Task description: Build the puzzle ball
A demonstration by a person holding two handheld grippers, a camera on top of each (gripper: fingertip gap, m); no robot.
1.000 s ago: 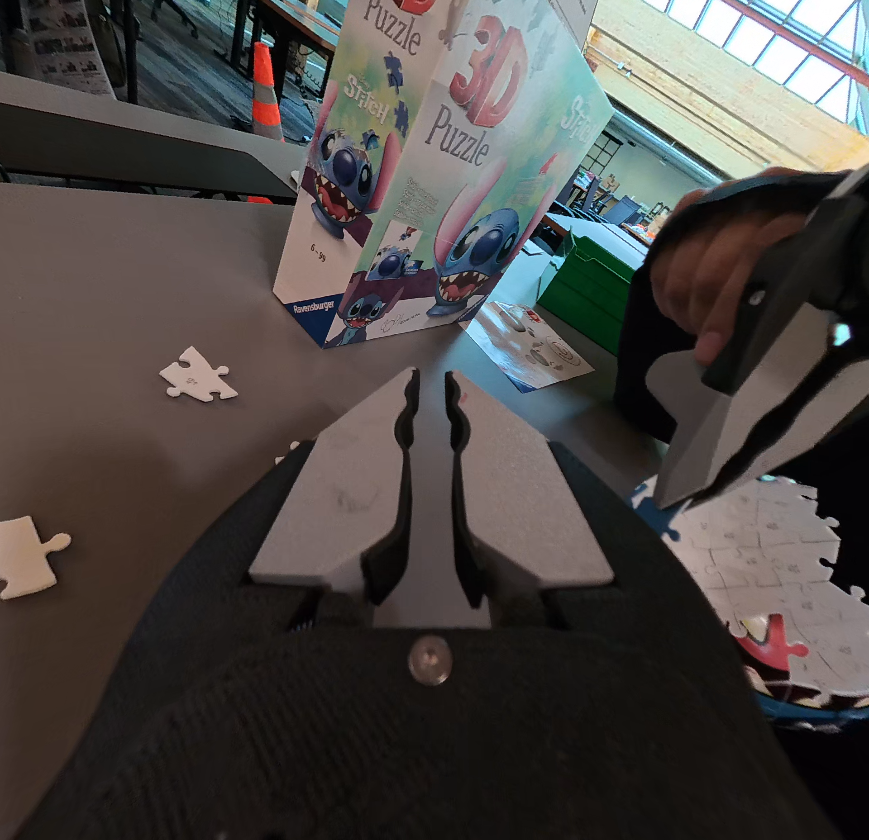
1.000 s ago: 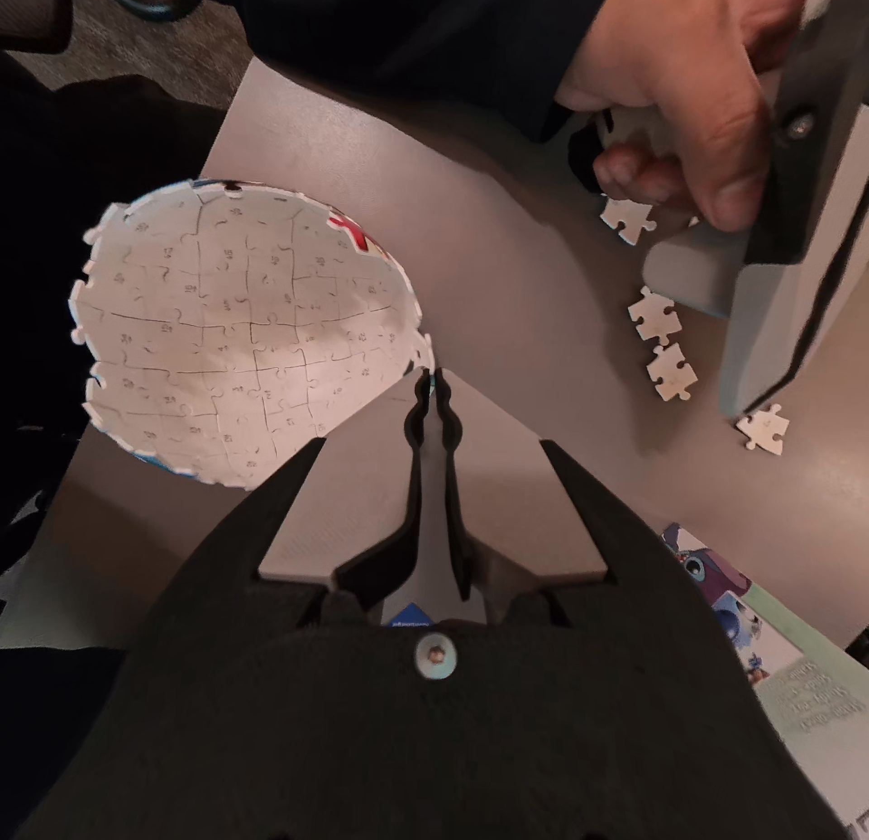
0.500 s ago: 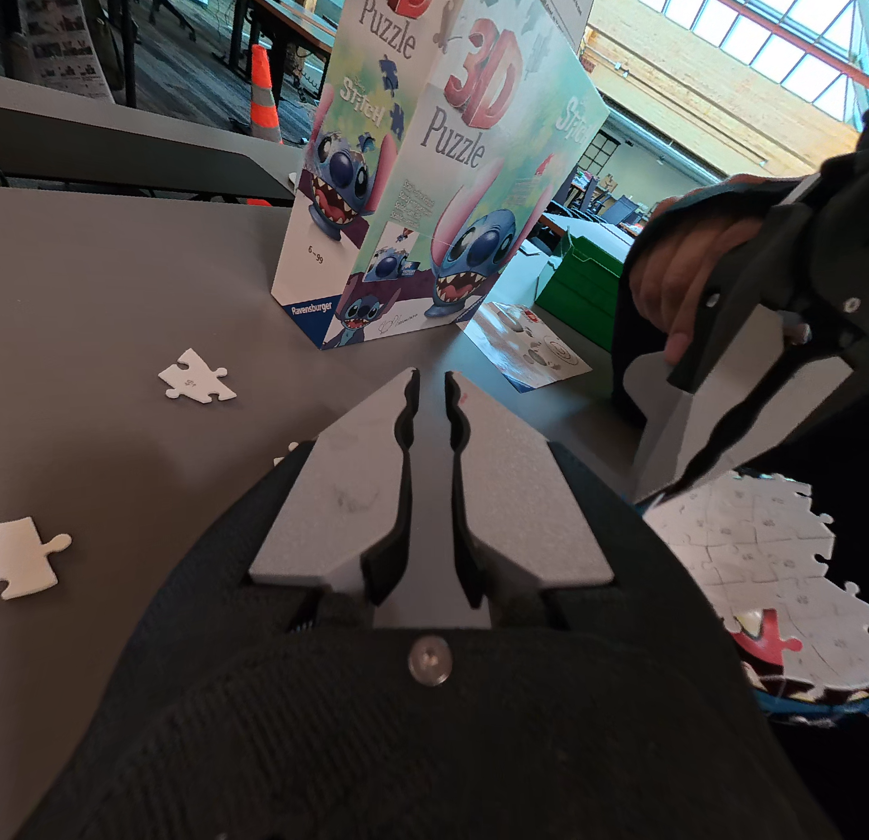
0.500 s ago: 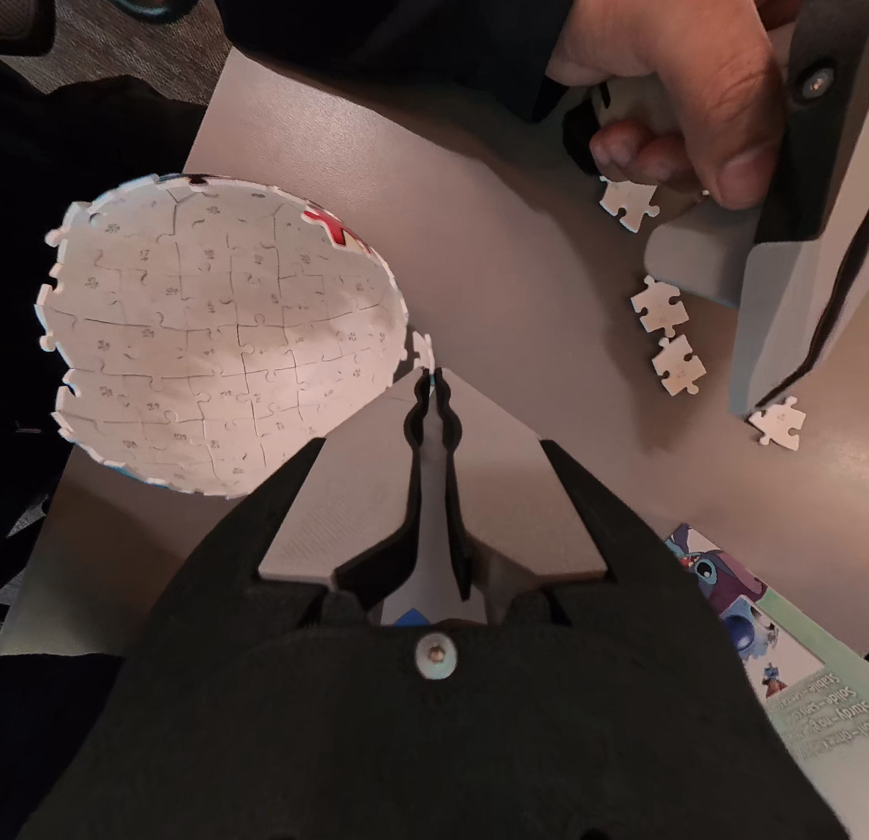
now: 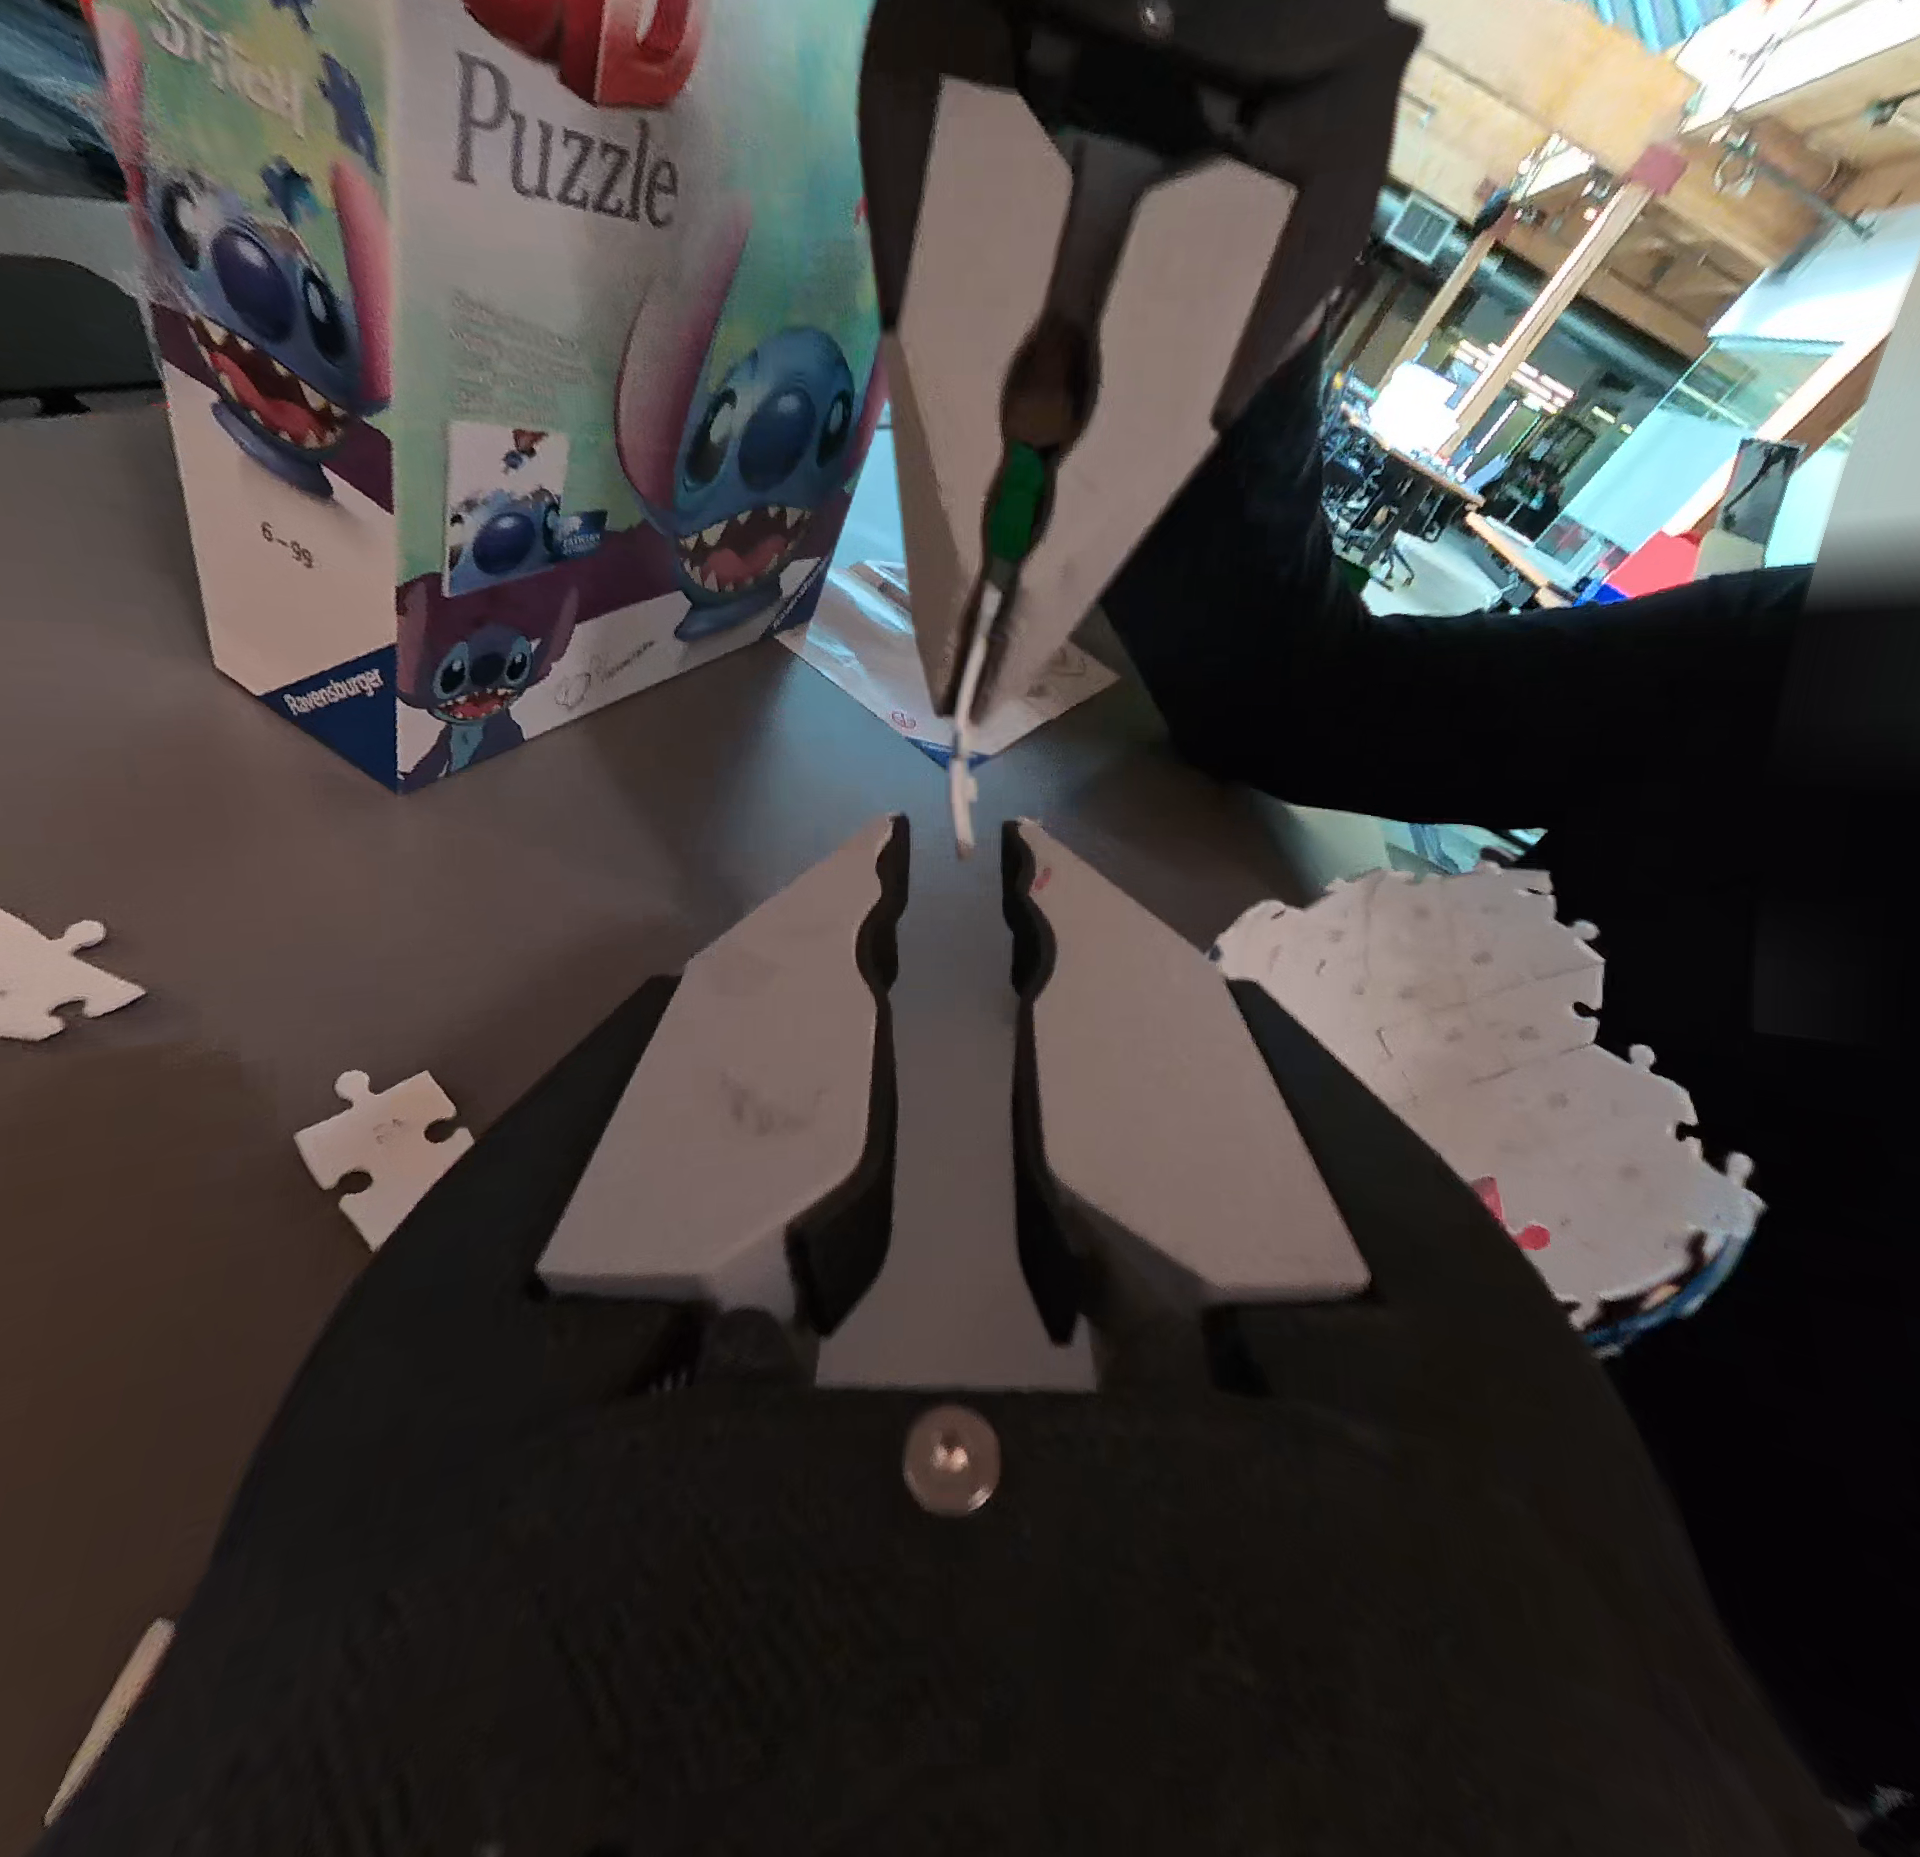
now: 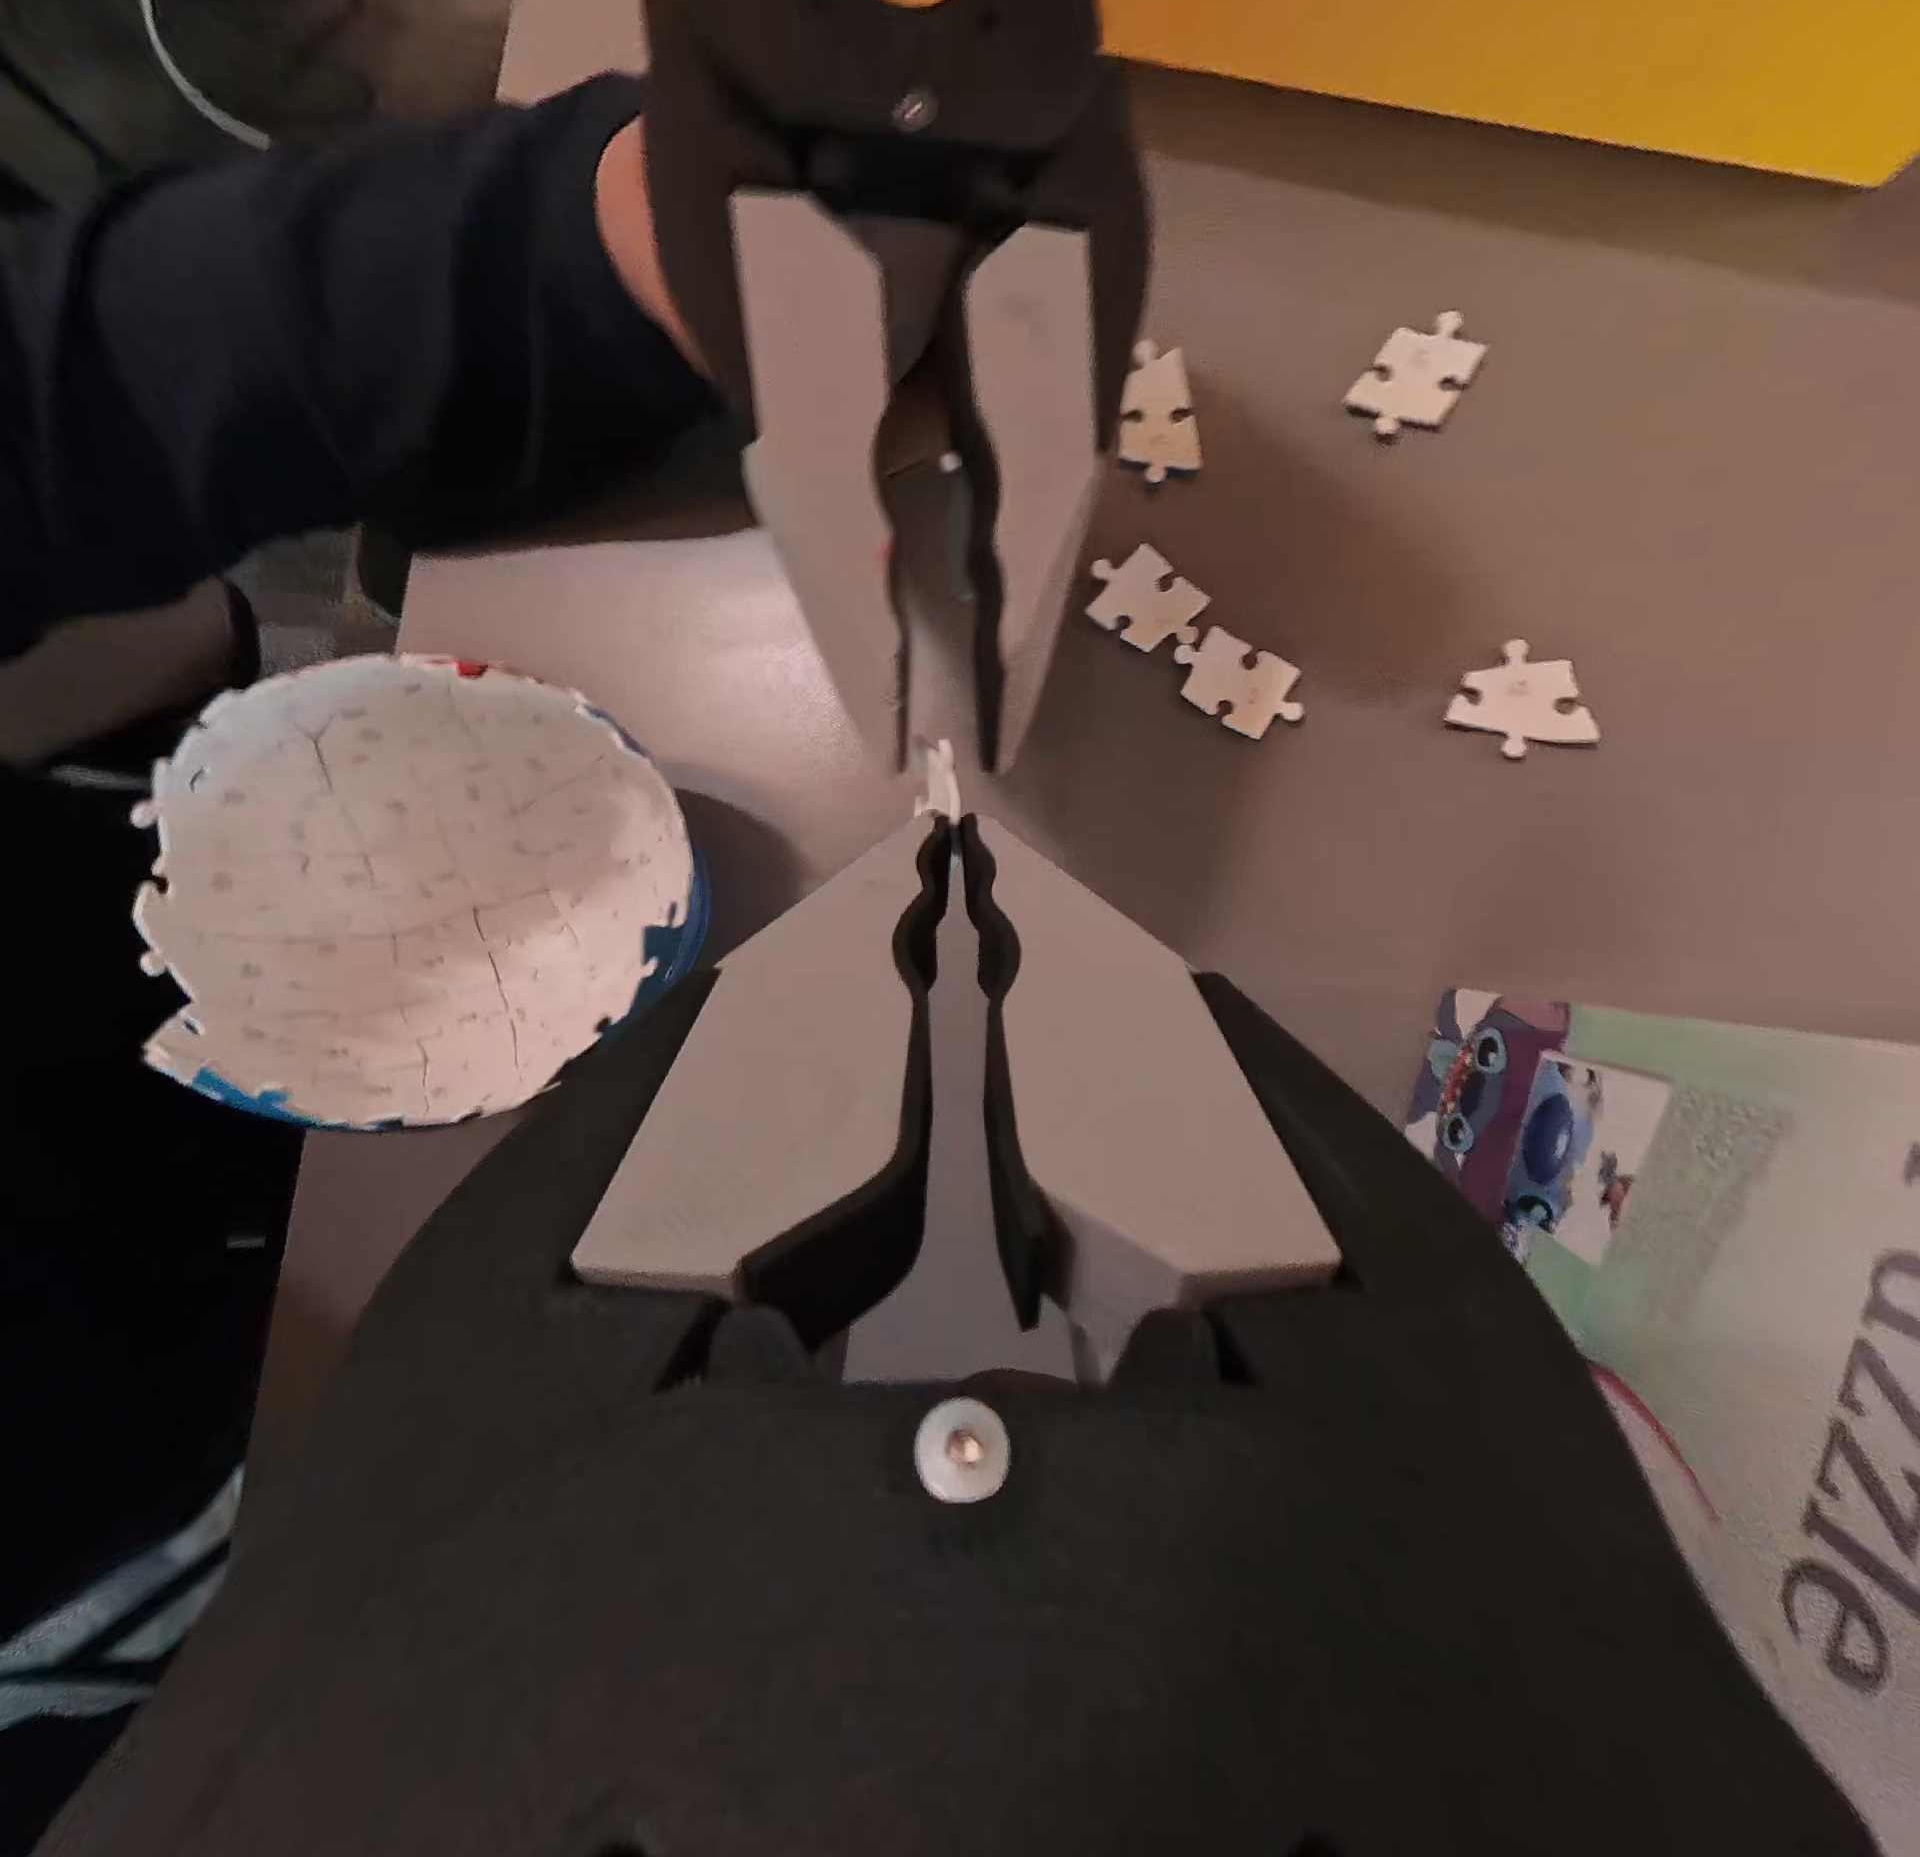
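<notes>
My right gripper (image 6: 940, 820) is shut on a white puzzle piece (image 6: 940, 777), held edge-on. It faces my left gripper (image 6: 940, 763) tip to tip above the table. In the left wrist view, my left gripper (image 5: 956, 836) is open, and the right gripper (image 5: 966, 695) comes down from above. The lower end of the piece (image 5: 964, 779) reaches between the left fingertips. The half-built puzzle ball (image 6: 395, 903), a white bowl with a blue outside, lies open side up at the table edge. It also shows in the left wrist view (image 5: 1455, 1059).
Several loose white pieces (image 6: 1242, 680) lie on the grey table (image 6: 1558, 519) behind the left gripper; two show in the left wrist view (image 5: 384, 1142). The puzzle box (image 5: 499, 353) stands behind, with a leaflet (image 5: 862, 623) beside it. A dark sleeve (image 5: 1455, 685) crosses the right. The tips of both grippers are at nearly the same place. From either gripper's tips it is about 20 cm to the half-built puzzle ball (image 6: 395, 903).
Both grippers have swung to face each other. The right gripper has carried its piece from beside the ball to the left gripper's fingertips. The left fingers stand slightly wider apart.
</notes>
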